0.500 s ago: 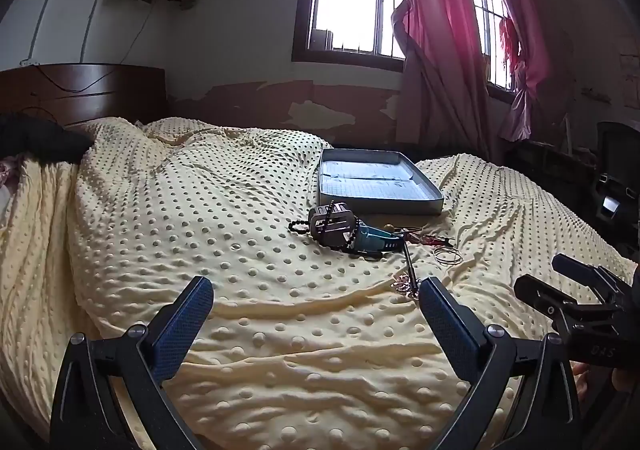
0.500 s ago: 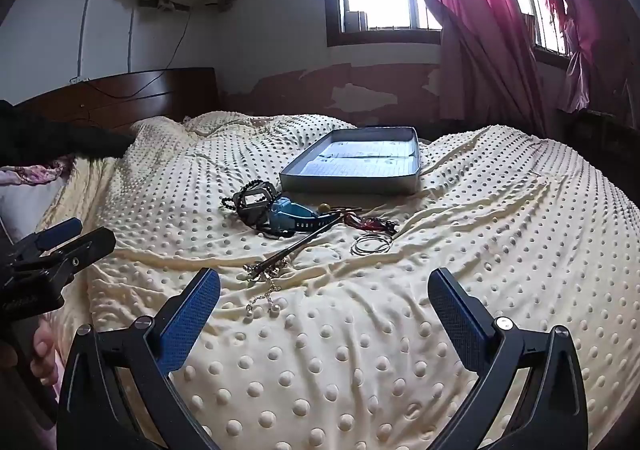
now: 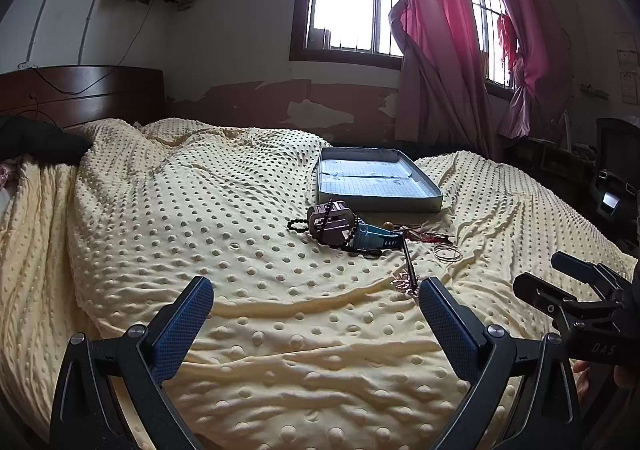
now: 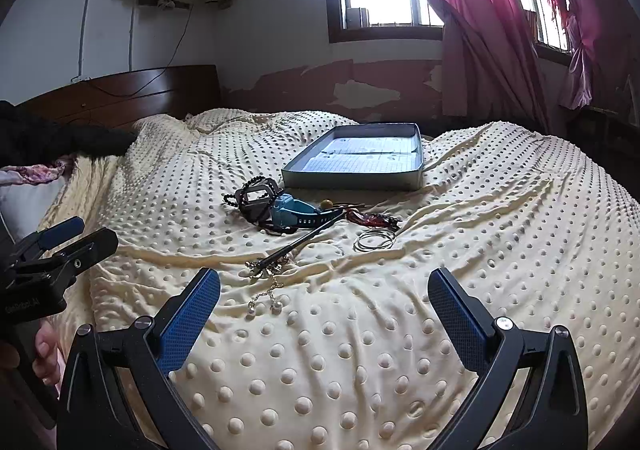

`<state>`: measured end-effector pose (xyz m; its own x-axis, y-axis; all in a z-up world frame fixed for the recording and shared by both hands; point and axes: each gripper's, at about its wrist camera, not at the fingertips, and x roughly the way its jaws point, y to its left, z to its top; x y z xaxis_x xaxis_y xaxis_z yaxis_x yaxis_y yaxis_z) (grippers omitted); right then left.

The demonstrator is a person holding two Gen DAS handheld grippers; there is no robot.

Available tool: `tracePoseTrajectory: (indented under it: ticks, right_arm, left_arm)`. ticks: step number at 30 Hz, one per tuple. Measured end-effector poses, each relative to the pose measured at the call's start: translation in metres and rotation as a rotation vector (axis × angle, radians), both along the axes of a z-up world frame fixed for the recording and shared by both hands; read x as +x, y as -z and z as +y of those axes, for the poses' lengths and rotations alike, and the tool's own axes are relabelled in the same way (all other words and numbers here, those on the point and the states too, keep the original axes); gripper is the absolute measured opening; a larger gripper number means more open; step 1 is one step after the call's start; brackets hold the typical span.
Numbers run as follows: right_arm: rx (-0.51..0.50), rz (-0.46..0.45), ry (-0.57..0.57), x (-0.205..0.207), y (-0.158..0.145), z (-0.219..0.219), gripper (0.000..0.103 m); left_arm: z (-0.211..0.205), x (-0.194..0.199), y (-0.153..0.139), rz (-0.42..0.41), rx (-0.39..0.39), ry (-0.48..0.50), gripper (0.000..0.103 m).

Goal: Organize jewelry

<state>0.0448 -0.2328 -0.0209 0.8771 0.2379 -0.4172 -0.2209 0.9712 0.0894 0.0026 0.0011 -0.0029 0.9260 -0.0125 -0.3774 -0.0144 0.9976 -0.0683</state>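
Note:
A pile of jewelry lies mid-bed: a grey watch (image 3: pixel 330 221) wrapped in black beads, a blue watch (image 3: pixel 374 239) (image 4: pixel 298 212), a dark rod (image 4: pixel 302 240), thin silver bangles (image 4: pixel 374 240) (image 3: pixel 448 251), red pieces (image 4: pixel 370 219) and a pale chain with pearls (image 4: pixel 266 296). Behind the pile sits an open grey box (image 3: pixel 378 200) (image 4: pixel 360 177) holding only a paper lining. My left gripper (image 3: pixel 316 320) and my right gripper (image 4: pixel 324 310) both hover open over the yellow blanket, short of the pile, nothing between their fingers.
The dotted yellow blanket (image 3: pixel 200 210) covers the whole bed. A wooden headboard (image 3: pixel 80 90) and dark clothing (image 3: pixel 36 140) are at the left, pink curtains (image 3: pixel 440 30) and a window behind. Each gripper shows in the other's view, a hand (image 4: pixel 44 354) holding it.
Both views are almost unchanged; the grippers have shifted only slightly and stay open. Nothing on the bed has moved.

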Motion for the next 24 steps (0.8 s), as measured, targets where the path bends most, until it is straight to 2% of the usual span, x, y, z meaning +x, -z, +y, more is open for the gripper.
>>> tracePoseTrajectory:
  ticks: [24]
  right_arm:
    - [0.000, 0.004, -0.003, 0.0000, 0.0005, -0.0005, 0.102]
  left_arm:
    - [0.0003, 0.0007, -0.0008, 0.003, 0.002, 0.001, 0.103]
